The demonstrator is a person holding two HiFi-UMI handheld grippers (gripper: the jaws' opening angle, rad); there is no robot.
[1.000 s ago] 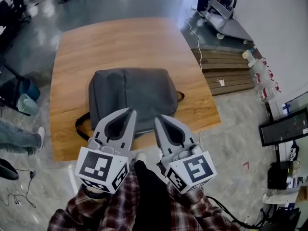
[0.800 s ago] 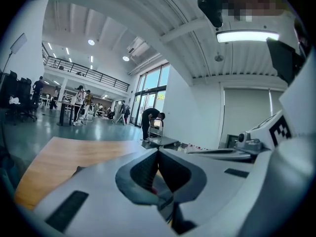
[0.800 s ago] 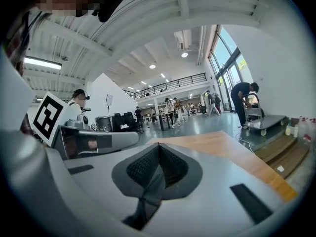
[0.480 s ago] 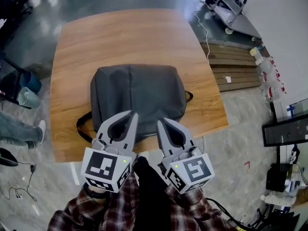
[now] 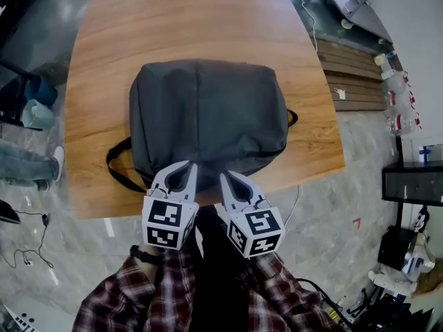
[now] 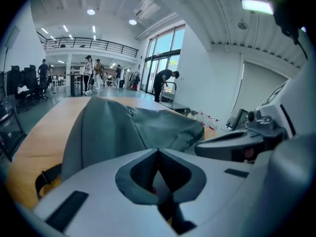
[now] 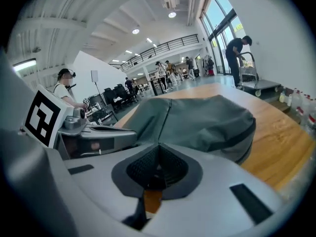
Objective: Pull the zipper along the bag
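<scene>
Fingers (image 5: pixel 178 178) pressed together, empty, left gripper (image 5: pixel 190 164) and right gripper (image 5: pixel 223 176) now closer, at bag (image 5: pixel 208 109) near edge on counter (image 5: pixel 104 40); pull not yet started.

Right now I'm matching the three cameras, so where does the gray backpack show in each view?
Head view: gray backpack at centre, lying on the wooden table.
Left gripper view: backpack left of centre, table at far left.
Right gripper view: backpack centre to right, table at right.
Shared landmark: the wooden table under the backpack.
</scene>
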